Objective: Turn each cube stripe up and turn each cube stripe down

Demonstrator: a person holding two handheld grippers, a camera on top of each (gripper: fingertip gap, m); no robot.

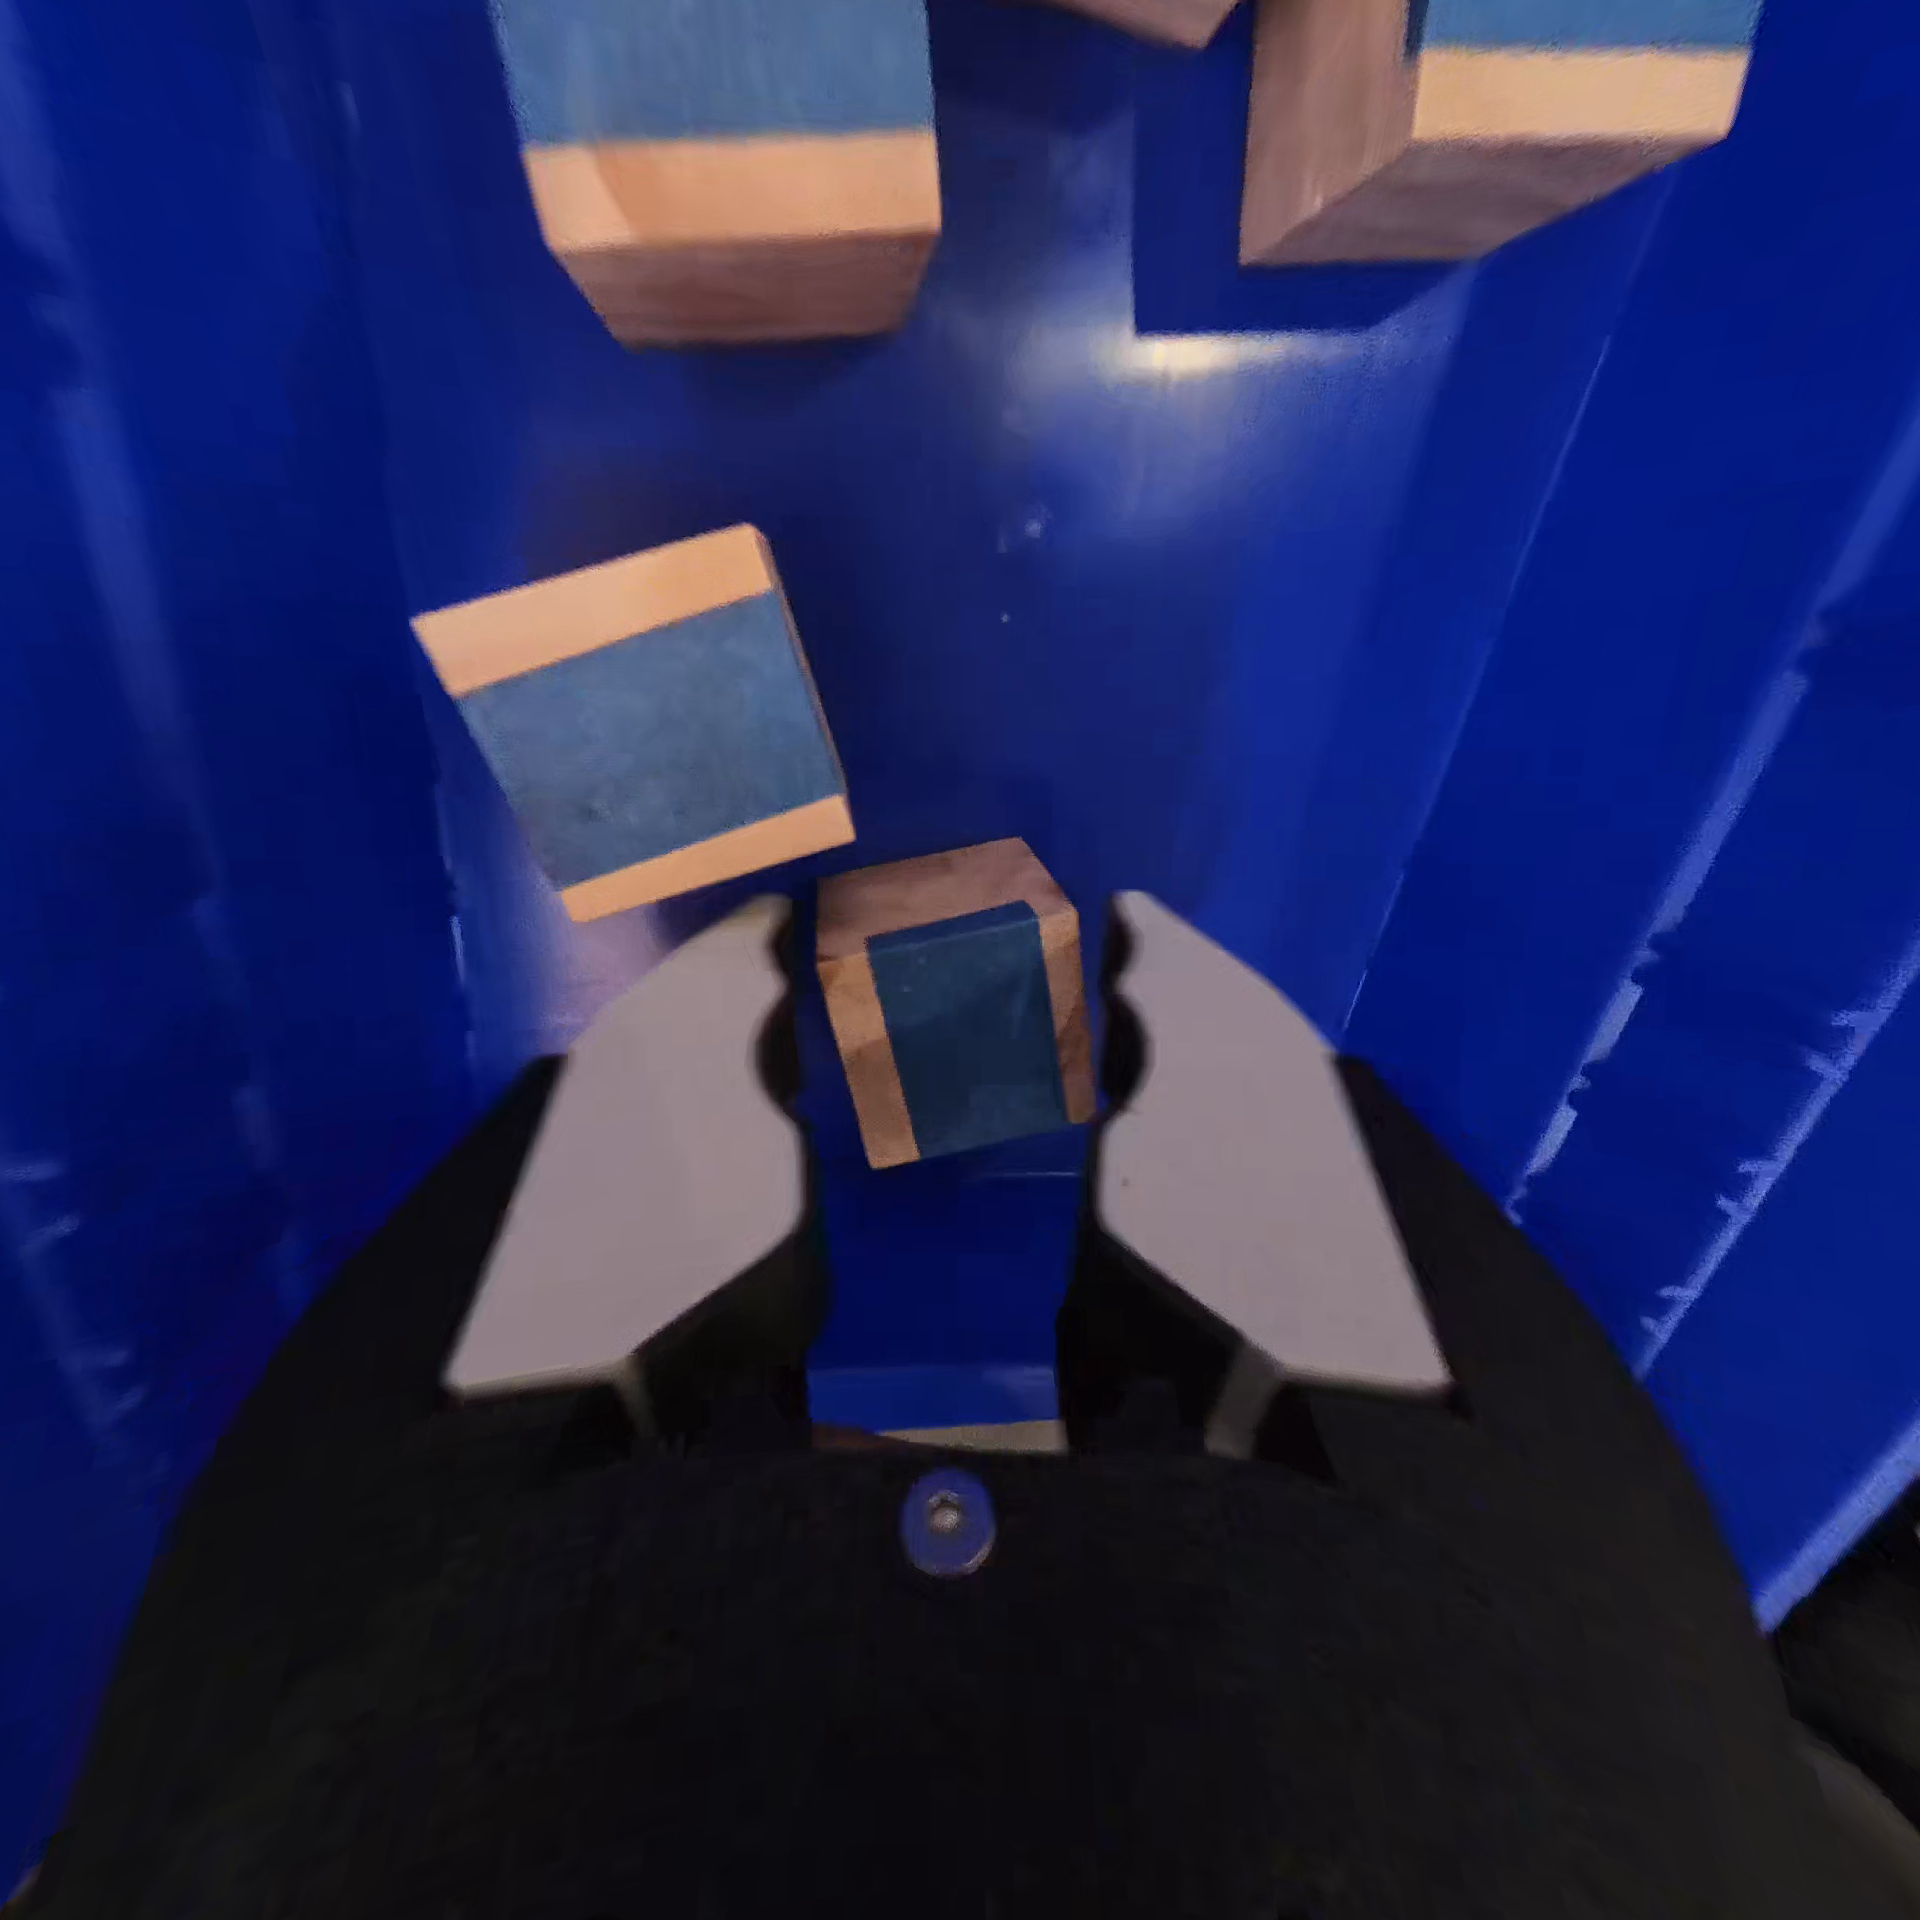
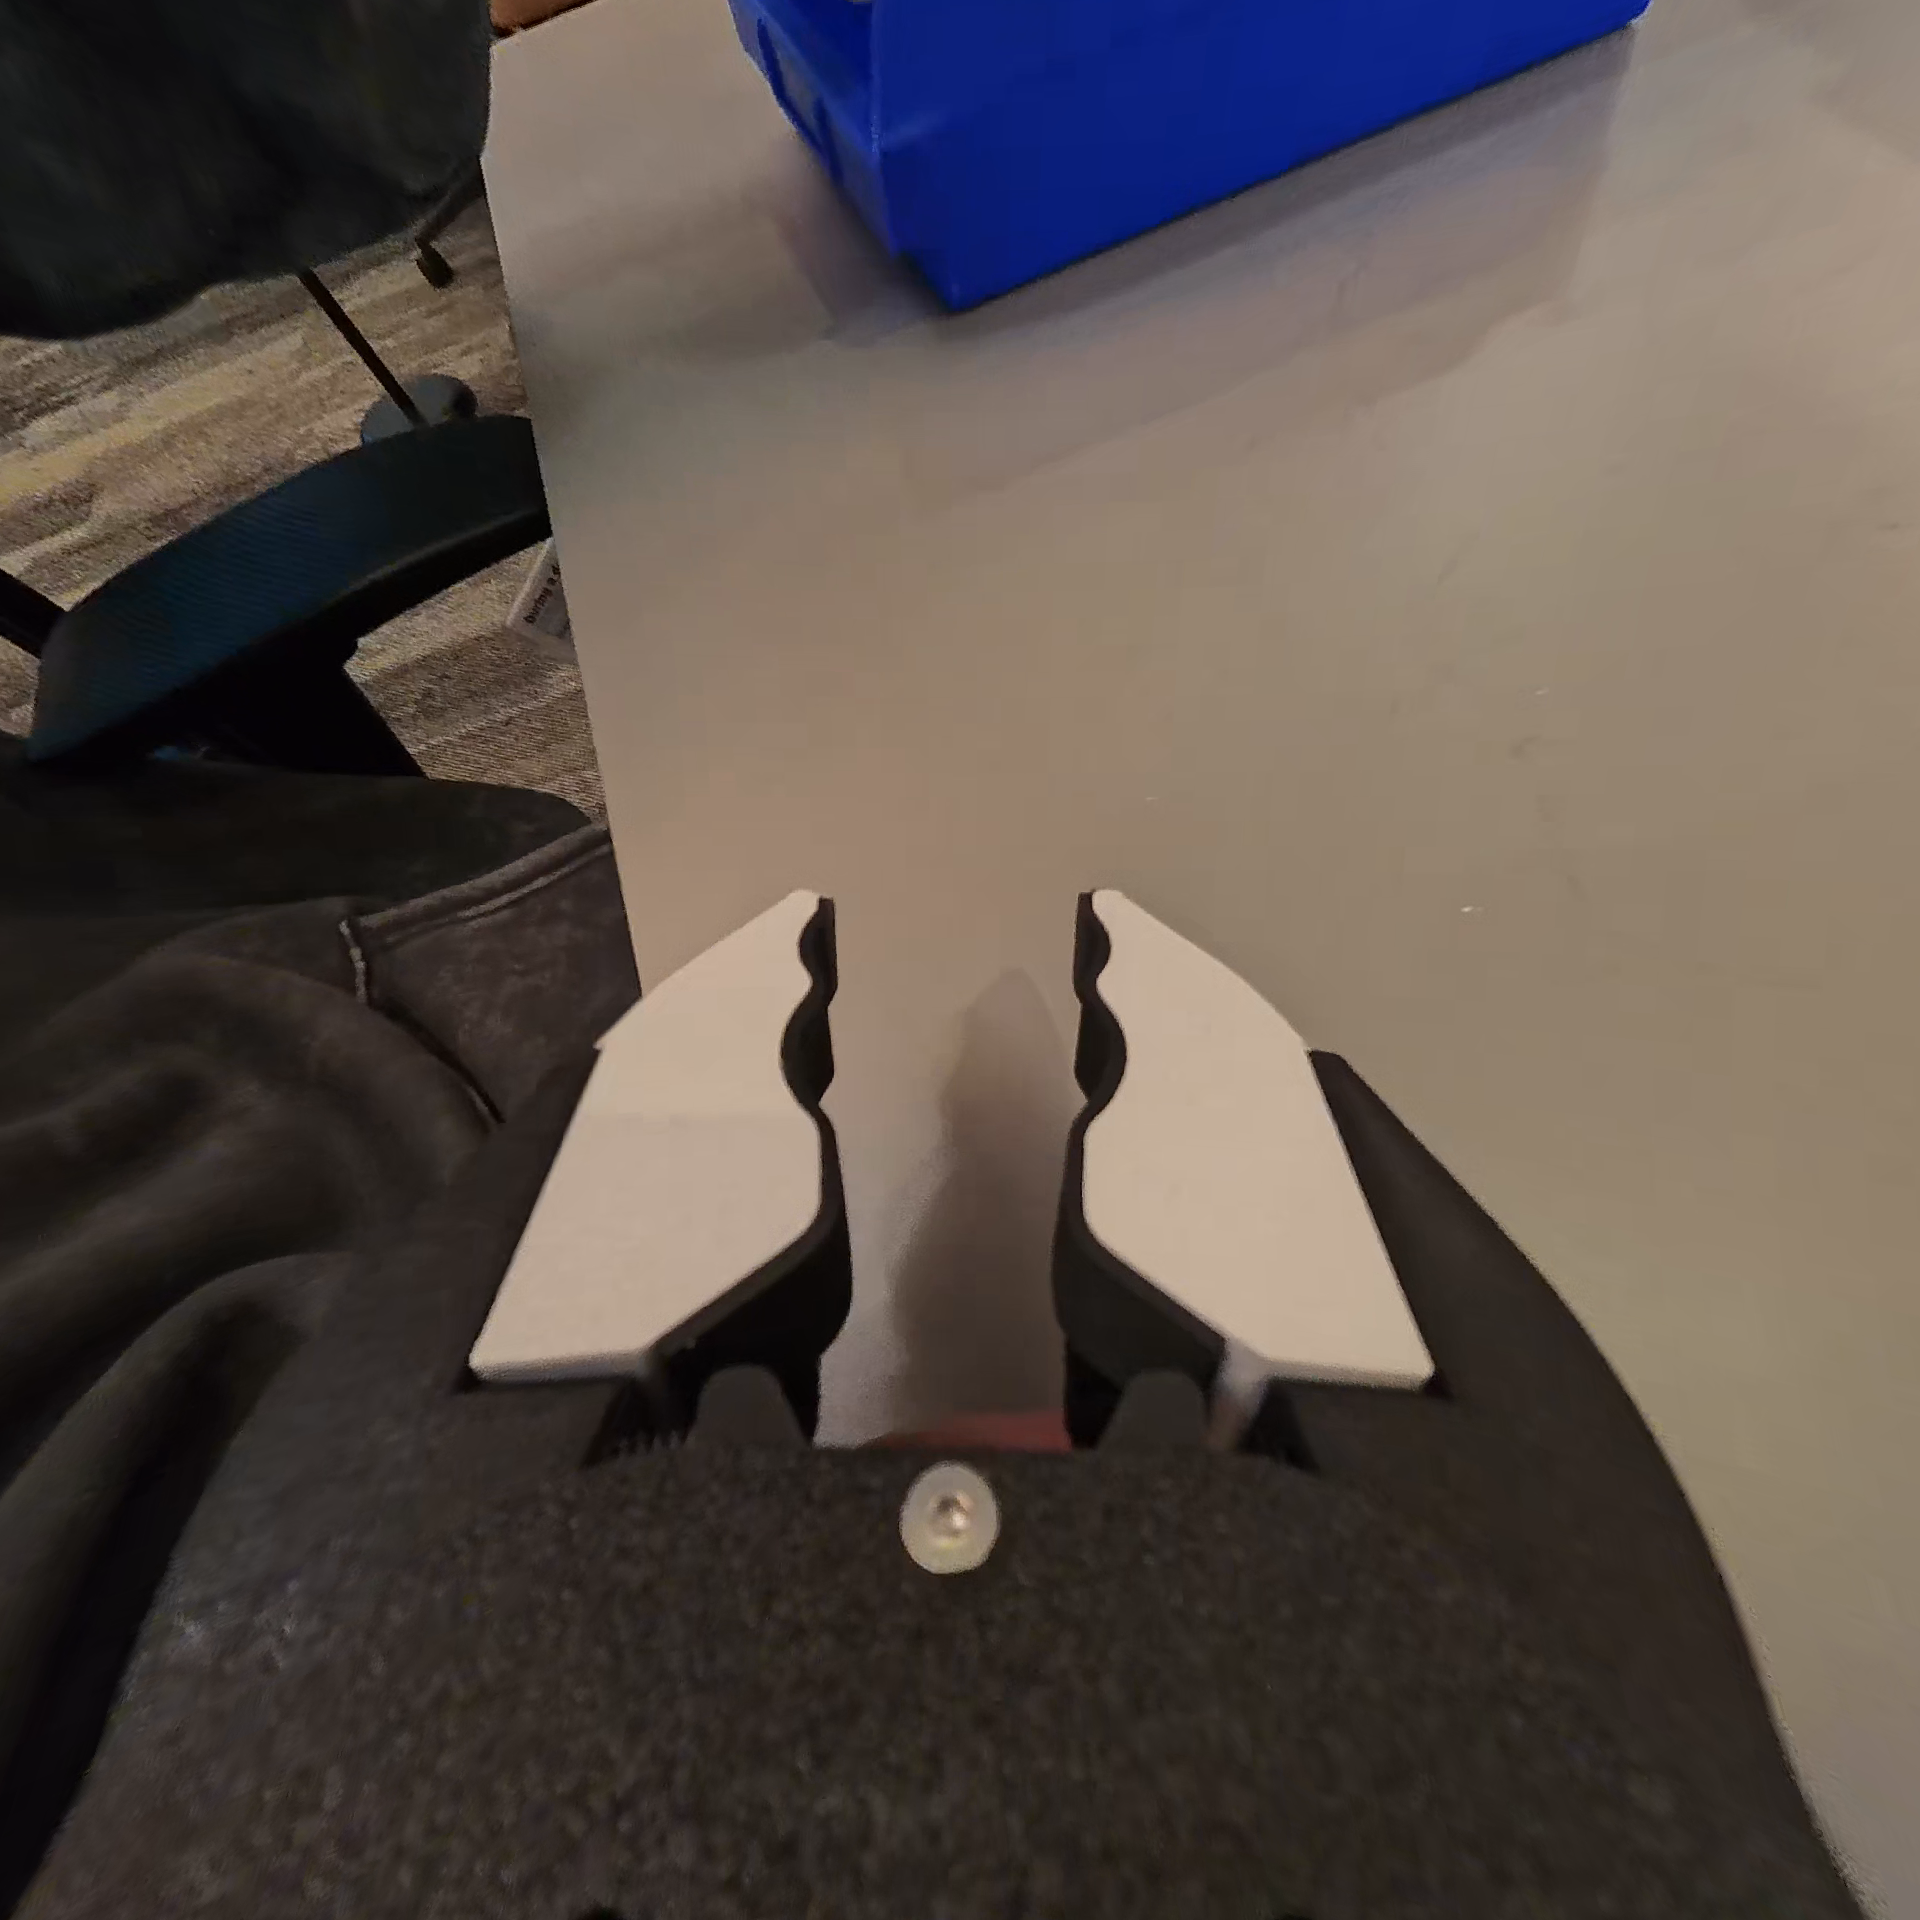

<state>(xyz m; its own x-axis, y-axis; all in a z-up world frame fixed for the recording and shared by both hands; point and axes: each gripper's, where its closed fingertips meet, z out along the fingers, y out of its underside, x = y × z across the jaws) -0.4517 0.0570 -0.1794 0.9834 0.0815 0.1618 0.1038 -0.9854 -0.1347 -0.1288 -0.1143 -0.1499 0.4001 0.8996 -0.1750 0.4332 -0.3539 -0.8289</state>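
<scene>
Left gripper [image 1: 951, 914]: fingers spread inside the blue bin [image 1: 1247, 623], flanking the nearest cube [image 1: 956, 1008] without visible contact
Nearest cube: tilted, its blue stripe facing the camera; a second cube [image 1: 634, 717] lies just beside it to the left, stripe showing, and two more [image 1: 727, 156] [image 1: 1475, 135] sit farther off
Right gripper [image 2: 956, 914]: fingers apart, holding nothing, over the grey table [image 2: 1351, 623], well short of the bin
Step in hand: likely gripping the nearest cube; close squarely on its plain wooden sides so it will not twist
Writing: a small scrap near the table's left edge, too blurred to read
</scene>
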